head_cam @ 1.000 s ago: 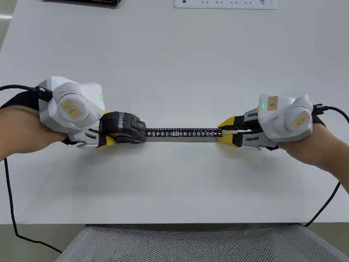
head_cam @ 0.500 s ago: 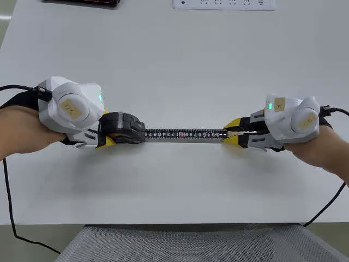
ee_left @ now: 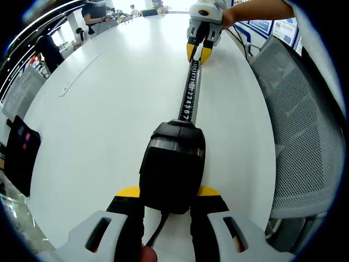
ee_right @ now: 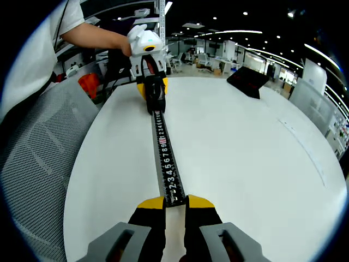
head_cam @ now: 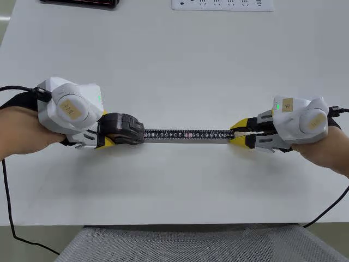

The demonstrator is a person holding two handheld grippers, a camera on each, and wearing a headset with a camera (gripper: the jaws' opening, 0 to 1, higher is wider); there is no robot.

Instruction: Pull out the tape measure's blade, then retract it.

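Gripping the squat black tape-measure case (head_cam: 122, 128) from behind, the white-shelled left tool (head_cam: 110, 133) has its yellow-tipped black jaws closed on the two flanks of that blocky, rounded body (in its own view one jaw presses each side). A person's left hand (head_cam: 19, 131) wraps the tool's smooth plastic housing, with a thin black cable (head_cam: 5, 185) trailing off the near edge. The case sits low at the matte white counter (head_cam: 174, 65), left of centre; whether it actually rests on the surface I cannot tell.

From the case's mouth the narrow, flat dark blade (head_cam: 185, 134) runs straight to the right, printed with pale numerals and fine tick marks, and spans the gap between the two tools.

At its far end the matching white right tool (head_cam: 238, 132), held in the right hand (head_cam: 322, 150), has its jaws nearly together, pinching the blade's tip between the yellow pads (the right gripper view shows the strip ending just inside them).

Along the near edge lies the grey woven mesh of a chair (head_cam: 191, 243), and a white power strip (head_cam: 223, 4) lies at the counter's far side.
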